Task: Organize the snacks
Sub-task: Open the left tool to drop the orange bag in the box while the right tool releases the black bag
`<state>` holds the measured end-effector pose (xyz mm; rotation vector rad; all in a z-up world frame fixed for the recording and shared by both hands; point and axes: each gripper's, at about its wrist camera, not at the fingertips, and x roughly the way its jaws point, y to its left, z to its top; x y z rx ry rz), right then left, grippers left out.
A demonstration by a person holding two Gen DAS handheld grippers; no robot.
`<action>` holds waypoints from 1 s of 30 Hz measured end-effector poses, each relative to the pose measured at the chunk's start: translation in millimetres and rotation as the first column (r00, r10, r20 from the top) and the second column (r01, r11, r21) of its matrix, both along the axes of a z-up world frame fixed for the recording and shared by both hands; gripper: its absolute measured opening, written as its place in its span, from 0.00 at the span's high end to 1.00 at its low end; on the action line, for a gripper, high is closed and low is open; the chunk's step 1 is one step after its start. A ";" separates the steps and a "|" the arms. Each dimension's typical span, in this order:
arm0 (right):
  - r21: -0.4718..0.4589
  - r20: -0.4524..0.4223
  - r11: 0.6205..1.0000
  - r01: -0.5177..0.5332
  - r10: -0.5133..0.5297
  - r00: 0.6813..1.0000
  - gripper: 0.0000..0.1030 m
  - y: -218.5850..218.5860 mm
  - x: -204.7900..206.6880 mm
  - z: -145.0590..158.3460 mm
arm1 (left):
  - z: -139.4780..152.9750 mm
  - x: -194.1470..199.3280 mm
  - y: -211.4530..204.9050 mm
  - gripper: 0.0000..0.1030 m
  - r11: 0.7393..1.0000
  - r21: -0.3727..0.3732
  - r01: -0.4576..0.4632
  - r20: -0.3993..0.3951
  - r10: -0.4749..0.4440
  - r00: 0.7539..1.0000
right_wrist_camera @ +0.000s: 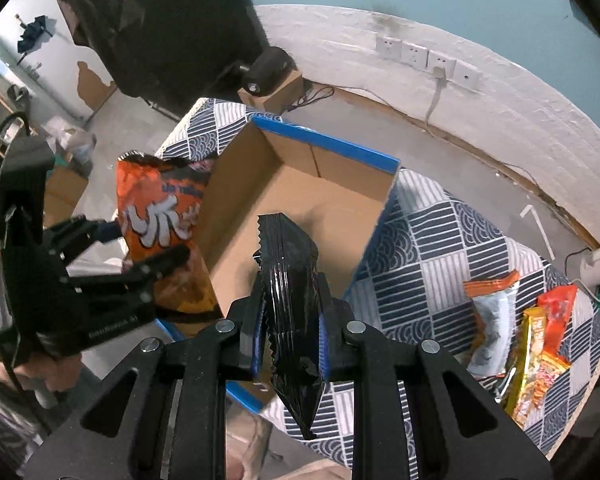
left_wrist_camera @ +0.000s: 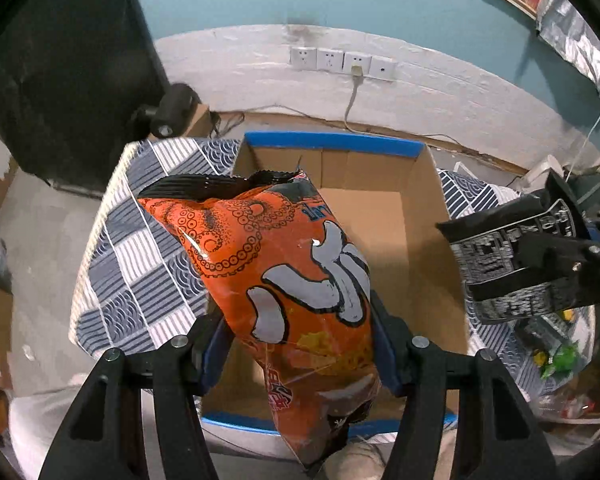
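Note:
My left gripper (left_wrist_camera: 300, 348) is shut on a puffy orange snack bag (left_wrist_camera: 284, 272) with an octopus print, held over the left part of an open cardboard box (left_wrist_camera: 384, 216) with blue-taped rims. In the right wrist view the same orange bag (right_wrist_camera: 160, 232) hangs at the box's (right_wrist_camera: 300, 200) left wall, pinched by the left gripper (right_wrist_camera: 140, 248). My right gripper (right_wrist_camera: 288, 336) is shut on a flat black packet (right_wrist_camera: 288, 296), edge-on, above the box's near right corner. That black packet (left_wrist_camera: 500, 256) shows at the right in the left wrist view.
The box rests on a table with a blue-and-white patterned cloth (right_wrist_camera: 440, 248). Several loose snack packets (right_wrist_camera: 528, 332) lie on the cloth to the right. A wall with sockets (left_wrist_camera: 340, 62) and a cable runs behind. A person's hand (right_wrist_camera: 52, 372) holds the left gripper.

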<state>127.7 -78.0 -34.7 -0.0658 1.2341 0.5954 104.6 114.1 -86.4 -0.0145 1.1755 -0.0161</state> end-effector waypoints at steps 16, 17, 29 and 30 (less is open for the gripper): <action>-0.017 0.005 1.000 0.016 -0.015 1.000 0.58 12.8 4.2 -7.1 | 7.6 -1.9 20.3 0.21 0.995 0.000 -0.096 0.051 0.096 0.994; -0.017 0.005 1.000 0.018 -0.018 1.000 0.58 11.6 3.7 -7.0 | 7.8 -2.7 20.4 0.21 0.996 -0.010 -0.092 0.058 0.092 0.994; -0.062 0.108 0.997 0.051 -0.044 0.993 0.42 -9.1 -5.3 -1.3 | 17.5 -7.2 13.8 0.21 0.999 -0.028 -0.043 0.123 0.046 0.991; -0.067 0.118 0.996 0.051 -0.043 0.992 0.41 -10.1 -6.4 -0.4 | 18.1 -7.4 11.3 0.21 0.999 -0.027 -0.032 0.124 0.036 0.992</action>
